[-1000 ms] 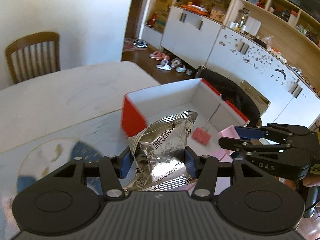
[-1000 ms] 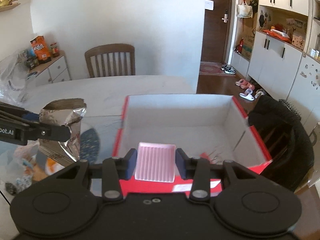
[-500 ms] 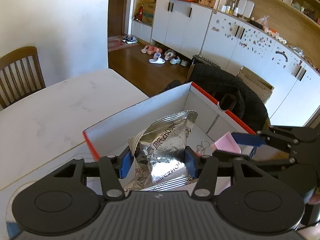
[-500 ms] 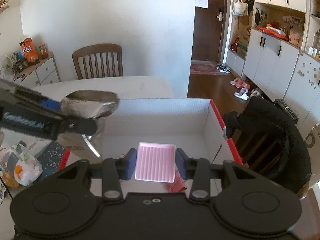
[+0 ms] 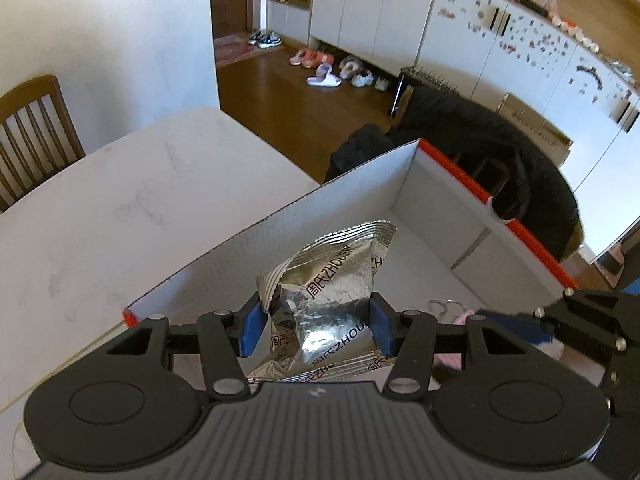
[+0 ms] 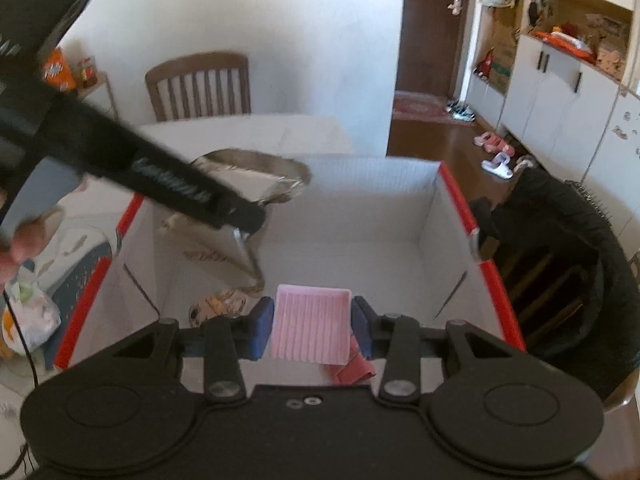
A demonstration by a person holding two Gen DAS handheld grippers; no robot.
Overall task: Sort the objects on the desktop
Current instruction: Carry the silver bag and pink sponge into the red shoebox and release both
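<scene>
Black ribbed tongs (image 5: pixel 316 324), blue pads (image 5: pixel 251 330), silver screws

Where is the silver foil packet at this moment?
The silver foil packet is clamped in the left gripper, held over the open red-edged box; in the right wrist view it hangs left of the pink tray.

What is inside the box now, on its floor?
On the floor of the box lie a red packet, a patterned item and wire loops. The foil bag and pink tray, both held above, cover the rest.
</scene>
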